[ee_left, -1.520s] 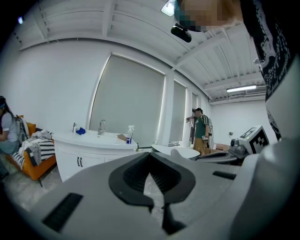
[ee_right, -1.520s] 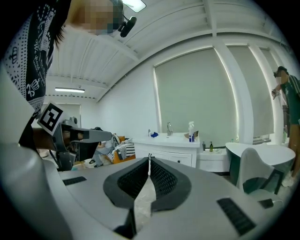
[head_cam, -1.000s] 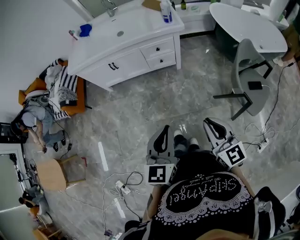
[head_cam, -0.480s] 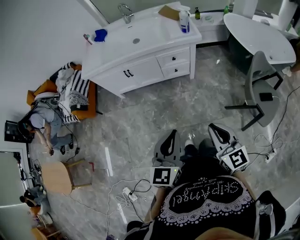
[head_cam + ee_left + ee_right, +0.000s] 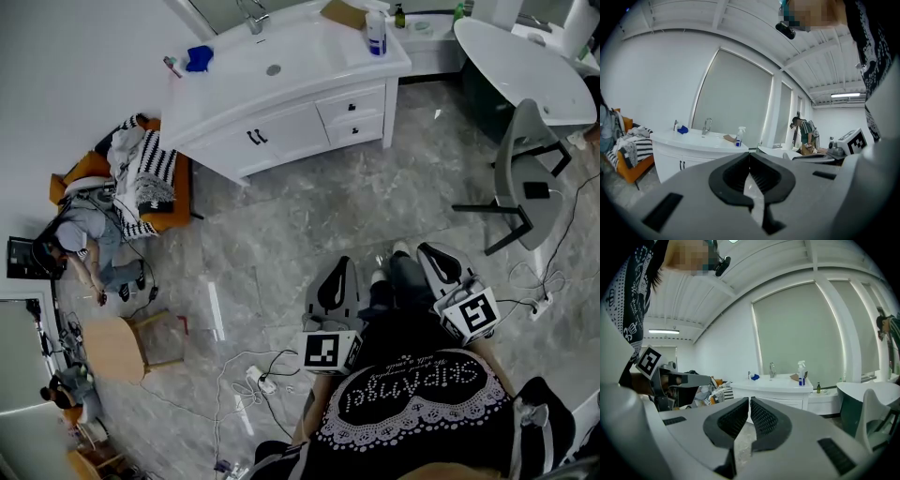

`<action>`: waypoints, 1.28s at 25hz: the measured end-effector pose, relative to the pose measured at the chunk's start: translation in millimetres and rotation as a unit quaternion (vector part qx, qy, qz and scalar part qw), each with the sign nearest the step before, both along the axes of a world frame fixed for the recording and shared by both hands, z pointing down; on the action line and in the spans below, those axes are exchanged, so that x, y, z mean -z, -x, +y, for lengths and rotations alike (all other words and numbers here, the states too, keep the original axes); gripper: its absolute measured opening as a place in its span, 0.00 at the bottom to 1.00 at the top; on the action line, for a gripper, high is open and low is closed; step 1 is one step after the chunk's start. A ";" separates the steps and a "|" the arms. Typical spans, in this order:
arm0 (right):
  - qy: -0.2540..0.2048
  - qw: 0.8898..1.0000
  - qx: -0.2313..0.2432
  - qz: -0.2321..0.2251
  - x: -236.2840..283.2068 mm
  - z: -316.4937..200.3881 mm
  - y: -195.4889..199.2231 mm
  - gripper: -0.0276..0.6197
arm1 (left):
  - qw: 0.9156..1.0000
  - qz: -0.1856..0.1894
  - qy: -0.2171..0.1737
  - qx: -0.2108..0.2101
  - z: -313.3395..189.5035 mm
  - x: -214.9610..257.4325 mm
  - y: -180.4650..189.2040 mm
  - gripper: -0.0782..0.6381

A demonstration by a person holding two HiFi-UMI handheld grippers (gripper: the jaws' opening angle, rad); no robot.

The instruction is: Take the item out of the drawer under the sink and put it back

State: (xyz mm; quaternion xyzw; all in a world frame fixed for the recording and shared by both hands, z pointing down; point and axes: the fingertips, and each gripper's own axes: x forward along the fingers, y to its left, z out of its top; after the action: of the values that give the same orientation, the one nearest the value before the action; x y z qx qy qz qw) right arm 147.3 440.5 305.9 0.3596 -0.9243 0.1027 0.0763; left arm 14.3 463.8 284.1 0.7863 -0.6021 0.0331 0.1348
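Noted left gripper with jaws pressed together, nothing between them. Same for right gripper: jaws shut tip to tip, empty. Seen both held side by side in front of the torso, over grey marbled floor, pointing toward white vanity and well apart from it. Found sink set in vanity top, faucet behind it, spray bottle standing at right end. Recorded two drawers stacked under right part of top, both closed flush; whatever item lies inside hidden behind the fronts
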 end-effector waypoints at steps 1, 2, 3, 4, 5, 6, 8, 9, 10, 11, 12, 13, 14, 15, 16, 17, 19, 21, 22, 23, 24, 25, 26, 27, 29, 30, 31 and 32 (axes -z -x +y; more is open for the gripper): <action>0.003 1.000 0.002 0.001 -0.9 -3.1 1.3 0.08 | 1.000 0.002 0.002 0.000 -3.2 -1.2 0.3 0.12; 0.004 1.000 0.004 0.001 -2.0 -6.5 2.3 0.08 | 1.000 0.003 0.006 0.001 -6.7 -2.3 0.5 0.12; 0.005 1.000 0.006 0.001 -2.8 -10.3 2.8 0.08 | 1.000 0.004 0.009 0.003 -10.6 -3.1 0.7 0.12; 0.005 1.000 0.008 0.002 -3.6 -14.1 2.9 0.08 | 1.000 0.005 0.012 0.004 -14.8 -4.0 0.8 0.12; 0.007 1.000 0.011 0.002 -4.8 -18.2 2.6 0.08 | 1.000 0.005 0.015 0.006 -19.4 -5.0 0.9 0.12; 0.008 1.000 0.013 0.003 -6.2 -23.4 2.3 0.08 | 1.000 0.004 0.016 0.008 -24.8 -6.2 1.0 0.12; 0.012 1.000 0.013 0.002 -7.6 -37.7 1.9 0.08 | 1.000 0.005 0.016 0.013 -38.3 -7.9 1.1 0.12; 0.013 1.000 0.013 0.001 -8.5 -46.2 1.1 0.08 | 1.000 0.007 0.014 0.016 -46.1 -8.0 0.5 0.12; 0.014 1.000 0.012 0.000 -9.6 -55.2 -0.4 0.08 | 1.000 0.009 0.012 0.019 -54.1 -8.0 -0.4 0.12; 0.015 1.000 0.012 0.001 -10.6 -64.8 -2.3 0.08 | 1.000 0.011 0.011 0.021 -62.2 -7.7 -1.4 0.12; 0.014 1.000 0.012 0.002 -11.3 -74.8 -4.1 0.08 | 1.000 0.012 0.010 0.023 -70.3 -7.2 -2.3 0.12; 0.012 1.000 0.013 0.002 -11.3 -84.9 -5.3 0.08 | 1.000 0.013 0.009 0.024 -78.7 -6.7 -3.0 0.12; 0.008 1.000 0.015 0.001 -10.6 -95.0 -5.8 0.08 | 1.000 0.013 0.007 0.025 -87.4 -6.1 -3.6 0.12; 0.005 1.000 0.017 0.000 -9.5 -105.3 -6.1 0.08 | 1.000 0.013 0.005 0.025 -96.7 -5.4 -4.2 0.12; 0.003 1.000 0.017 -0.001 -8.0 -115.6 -6.7 0.08 | 1.000 0.014 0.003 0.026 -106.5 -4.4 -4.8 0.12; 0.002 1.000 0.018 -0.002 -6.0 -125.9 -7.5 0.08 | 0.999 0.016 0.000 0.029 -116.5 -2.8 -5.5 0.12; 0.000 1.000 0.019 -0.002 -3.3 -145.1 -10.8 0.08 | 0.999 0.019 -0.006 0.032 -135.2 0.2 -8.2 0.12; -0.003 1.000 0.020 -0.003 -2.6 -161.8 -15.7 0.08 | 0.999 0.013 -0.021 0.023 -150.9 5.0 -14.9 0.12; -0.004 1.000 0.021 -0.003 -2.6 -169.3 -18.0 0.08 | 0.999 0.007 -0.038 0.012 -158.2 11.0 -19.9 0.12; -0.005 1.000 0.022 -0.004 -2.6 -176.3 -19.8 0.08 | 0.998 0.000 -0.058 0.002 -165.5 18.8 -25.0 0.12; -0.006 1.000 0.023 -0.004 -2.3 -183.3 -21.3 0.08 | 0.997 -0.011 -0.075 -0.007 -172.1 25.2 -29.1 0.12; -0.007 1.000 0.023 -0.005 -1.4 -190.1 -22.7 0.08 | 0.996 -0.024 -0.086 -0.015 -178.1 28.6 -32.0 0.12; -0.009 1.000 0.023 -0.006 -0.3 -196.7 -24.2 0.08 | 0.995 -0.034 -0.091 -0.020 -183.6 29.5 -33.5 0.12; -0.011 1.000 0.023 -0.008 0.8 -202.8 -26.0 0.08 | 0.995 -0.037 -0.094 -0.020 -188.8 29.4 -33.7 0.12; -0.013 1.000 0.023 -0.010 -0.2 -213.5 -30.8 0.08 | 0.995 -0.028 -0.098 -0.012 -198.6 29.8 -30.6 0.12; -0.014 1.000 0.024 -0.010 -2.0 -218.4 -33.5 0.08 | 0.995 -0.020 -0.102 -0.007 -203.0 30.4 -28.1 0.12; -0.015 1.000 0.023 -0.011 -3.5 -223.2 -35.8 0.08 | 0.994 -0.013 -0.107 -0.003 -207.1 31.0 -25.9 0.12; -0.016 1.000 0.023 -0.011 -4.2 -227.9 -37.7 0.08 | 0.994 -0.008 -0.110 -0.002 -210.8 31.4 -24.5 0.12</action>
State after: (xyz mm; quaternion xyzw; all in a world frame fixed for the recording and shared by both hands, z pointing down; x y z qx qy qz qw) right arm 184.9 212.6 310.0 0.3382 -0.9346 0.0903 0.0630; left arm 38.8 253.0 252.8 0.7971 -0.6016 -0.0269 0.0430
